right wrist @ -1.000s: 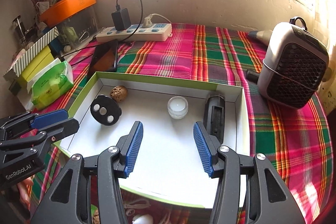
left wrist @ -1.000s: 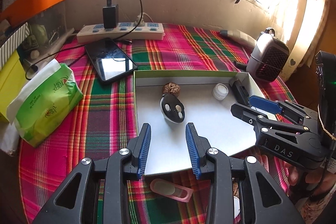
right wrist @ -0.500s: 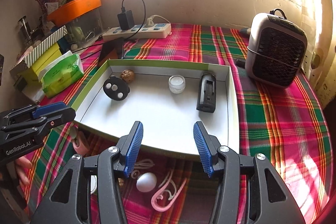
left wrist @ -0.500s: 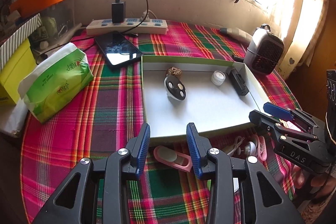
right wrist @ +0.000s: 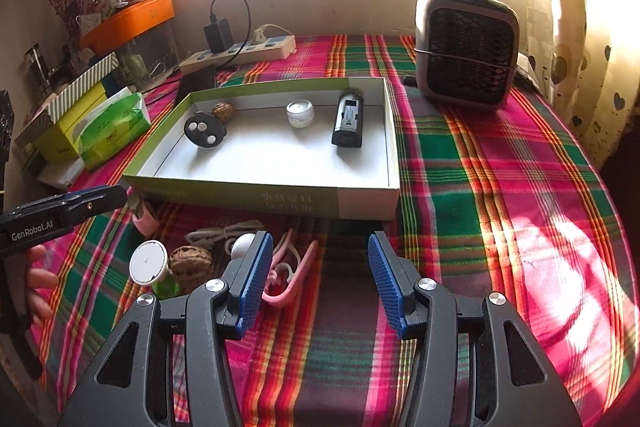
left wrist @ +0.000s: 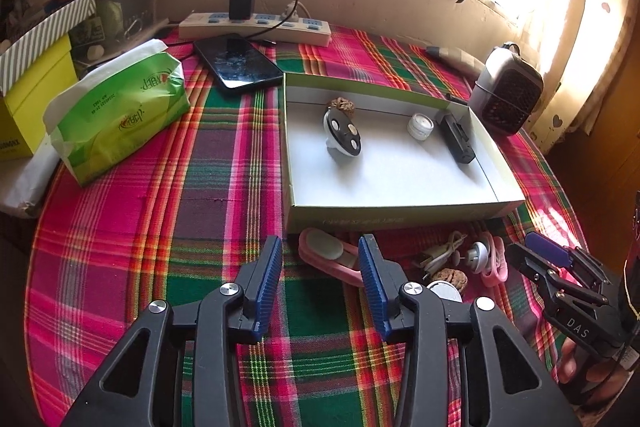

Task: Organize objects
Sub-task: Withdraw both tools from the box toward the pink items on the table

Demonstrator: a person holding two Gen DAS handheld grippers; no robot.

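The box now holds four things: a black remote and a walnut at its far left corner, a small white jar mid-back, and a black clip-like device by its right wall. Still outside, just in front of the box's near wall, lie a pink case, a second walnut, a white round lid, a white cable, a white earbud-like piece and a pink looped cord.

Over the last second both grippers have pulled back from above the box to hover in front of it, over this loose pile. The left gripper is wide open and empty, with the pink case between its fingers' line of sight. The right gripper is likewise wide open and empty, beside the pink cord.

That retreat suggests the last placement is finished and a new pick is being lined up; roughly half the items remain to be boxed.
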